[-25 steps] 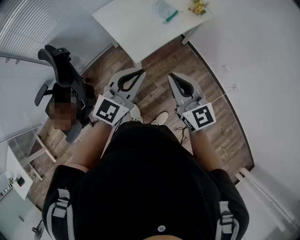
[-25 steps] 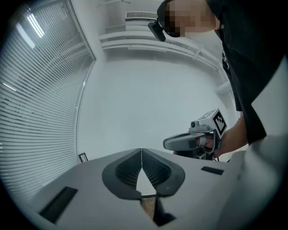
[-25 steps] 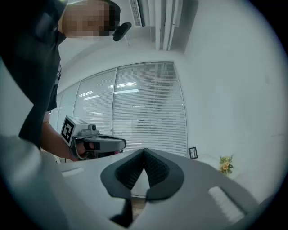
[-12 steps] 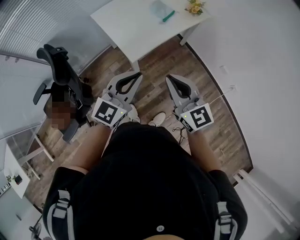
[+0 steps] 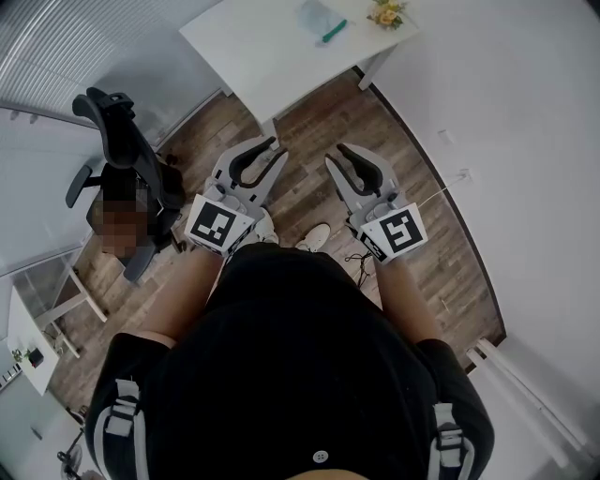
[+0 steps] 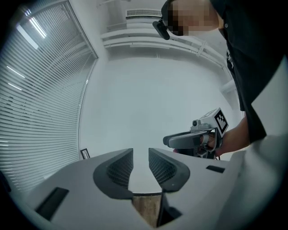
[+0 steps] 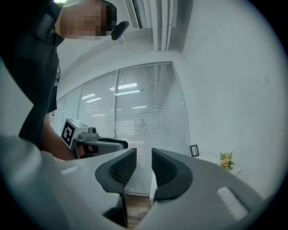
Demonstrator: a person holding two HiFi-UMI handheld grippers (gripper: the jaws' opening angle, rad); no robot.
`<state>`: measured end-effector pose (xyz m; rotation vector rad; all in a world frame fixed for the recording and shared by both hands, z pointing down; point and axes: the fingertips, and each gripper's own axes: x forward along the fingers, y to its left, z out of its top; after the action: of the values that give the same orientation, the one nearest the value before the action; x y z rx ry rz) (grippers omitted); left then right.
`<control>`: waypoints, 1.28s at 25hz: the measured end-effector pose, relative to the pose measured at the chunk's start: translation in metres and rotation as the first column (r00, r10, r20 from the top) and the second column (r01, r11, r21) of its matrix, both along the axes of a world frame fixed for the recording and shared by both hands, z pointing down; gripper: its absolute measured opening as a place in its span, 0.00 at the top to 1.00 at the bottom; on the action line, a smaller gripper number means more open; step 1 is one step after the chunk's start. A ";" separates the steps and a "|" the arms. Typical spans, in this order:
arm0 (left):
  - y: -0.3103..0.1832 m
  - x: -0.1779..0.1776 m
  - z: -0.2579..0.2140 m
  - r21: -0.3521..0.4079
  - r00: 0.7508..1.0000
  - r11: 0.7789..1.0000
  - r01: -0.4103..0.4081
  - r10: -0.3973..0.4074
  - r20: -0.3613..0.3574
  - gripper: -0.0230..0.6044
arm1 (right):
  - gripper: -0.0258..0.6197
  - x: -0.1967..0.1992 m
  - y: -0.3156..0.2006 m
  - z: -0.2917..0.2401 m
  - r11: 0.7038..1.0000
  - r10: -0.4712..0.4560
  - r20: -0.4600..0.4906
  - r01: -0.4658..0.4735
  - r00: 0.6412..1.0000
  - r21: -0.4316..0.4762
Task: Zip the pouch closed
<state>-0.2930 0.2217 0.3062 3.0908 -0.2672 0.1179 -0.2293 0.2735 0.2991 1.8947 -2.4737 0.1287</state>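
The clear pouch (image 5: 315, 16) with a teal zipper end (image 5: 334, 30) lies on the white table (image 5: 262, 52), far ahead of both grippers. My left gripper (image 5: 276, 150) and right gripper (image 5: 336, 155) are held side by side over the wooden floor, pointing toward the table. The jaws of both are opening, with a narrow gap and nothing between them. In the left gripper view the left gripper (image 6: 140, 152) faces a bare white wall, with the right gripper (image 6: 193, 139) beside it. In the right gripper view the right gripper (image 7: 144, 153) faces window blinds, with the left gripper (image 7: 92, 141) beside it.
A small bunch of flowers (image 5: 386, 13) stands on the table's far right corner, also flowers (image 7: 226, 161) in the right gripper view. A black office chair (image 5: 127, 155) stands to the left. White walls run along the right; wooden floor (image 5: 309, 122) lies between me and the table.
Both grippers' jaws were shut and have now parted slightly. The grippers have edged a little toward the table.
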 end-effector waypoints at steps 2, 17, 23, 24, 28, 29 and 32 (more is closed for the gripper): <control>-0.002 -0.001 0.000 -0.004 1.000 1.000 0.012 -0.012 0.001 0.74 | 0.75 0.003 0.001 0.000 1.000 0.005 0.003 -0.005 1.000 -0.004; 0.019 0.028 -0.002 0.021 1.000 1.000 -0.010 0.010 0.003 0.45 | 0.50 0.041 0.027 -0.003 1.000 0.016 -0.026 -0.016 1.000 0.011; 0.034 0.052 -0.002 0.028 1.000 1.000 0.013 -0.014 0.005 0.43 | 0.48 0.068 0.045 0.000 1.000 0.020 -0.025 -0.020 0.999 0.019; 0.035 0.055 -0.002 0.030 1.000 0.999 0.016 -0.016 0.009 0.43 | 0.48 0.072 0.047 0.001 1.000 0.020 -0.023 -0.020 1.000 0.020; 0.042 0.069 -0.003 0.036 0.999 0.999 0.033 -0.034 0.022 0.43 | 0.46 0.086 0.053 0.003 1.000 0.015 -0.007 -0.015 1.000 0.025; 0.043 0.072 -0.003 0.038 0.999 0.999 0.037 -0.038 0.024 0.43 | 0.45 0.090 0.054 0.003 1.000 0.014 -0.003 -0.014 1.000 0.026; 0.047 0.083 -0.003 0.040 0.999 0.998 0.040 -0.041 0.030 0.43 | 0.43 0.100 0.056 0.004 1.000 0.009 0.005 -0.010 1.000 0.021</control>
<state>-0.2100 0.2684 0.3033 3.1228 -0.3374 0.1611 -0.1297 0.3293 0.3034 1.9166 -2.4790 0.1087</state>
